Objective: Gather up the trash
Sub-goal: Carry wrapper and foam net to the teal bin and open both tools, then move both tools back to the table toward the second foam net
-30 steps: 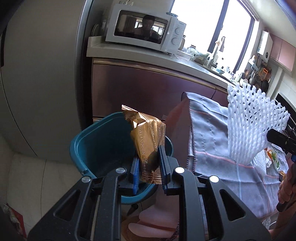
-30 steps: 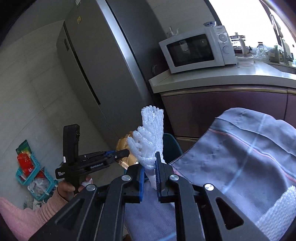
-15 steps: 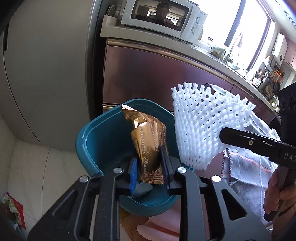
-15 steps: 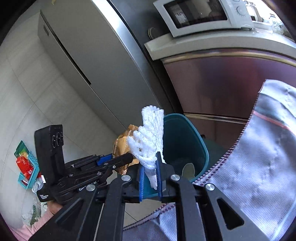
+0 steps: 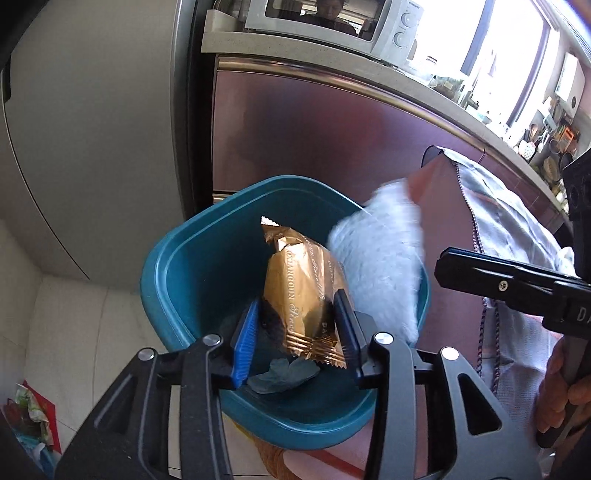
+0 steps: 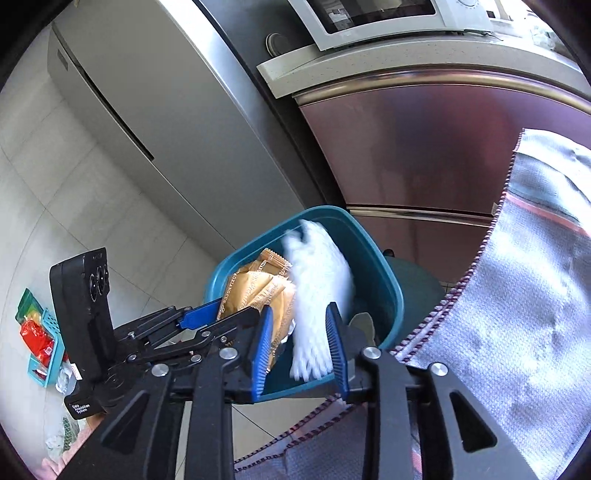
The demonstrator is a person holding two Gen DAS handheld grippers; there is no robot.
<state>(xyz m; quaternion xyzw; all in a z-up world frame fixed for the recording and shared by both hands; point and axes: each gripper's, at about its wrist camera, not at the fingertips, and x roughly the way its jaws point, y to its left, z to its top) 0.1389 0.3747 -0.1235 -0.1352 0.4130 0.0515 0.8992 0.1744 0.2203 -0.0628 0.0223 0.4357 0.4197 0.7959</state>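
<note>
Left gripper (image 5: 300,325): jaws opening. The gold snack wrapper (image 5: 301,295) stands upright between the two blue pads (image 5: 244,334). A clear gap shows on the left side; on the right the wrapper lies against or just beside the pad, and contact there cannot be confirmed. The wrapper's lower crimped edge sits below the fingertips, over the open mouth of the teal bin (image 5: 177,280). It is no longer firmly clamped.

Right gripper (image 6: 299,332): jaws opening. The white foam net (image 6: 317,291) hangs between its blue pads, motion-blurred, with space visible on both sides. It is loose of the pads and sits within the mouth of the bin. In the left wrist view the same net appears as a pale blur at the bin's right rim, beside the wrapper.

Both grippers are held close together above the bin, left gripper on the left side, right gripper on the right. A hand (image 5: 565,387) grips the handle of the right gripper at the frame edge.

Bin contents: a dark crumpled scrap (image 5: 282,374) lies on the bottom.

Surroundings: the bin stands on the floor beside a grey cloth (image 6: 517,295) with a red stripe that drapes down on its right. Behind are maroon cabinet fronts (image 6: 424,147), a microwave (image 5: 332,26) on the bench above, and a grey refrigerator (image 6: 166,110) on the left. A small basket of packets (image 6: 38,339) sits on the tiled floor well apart.
</note>
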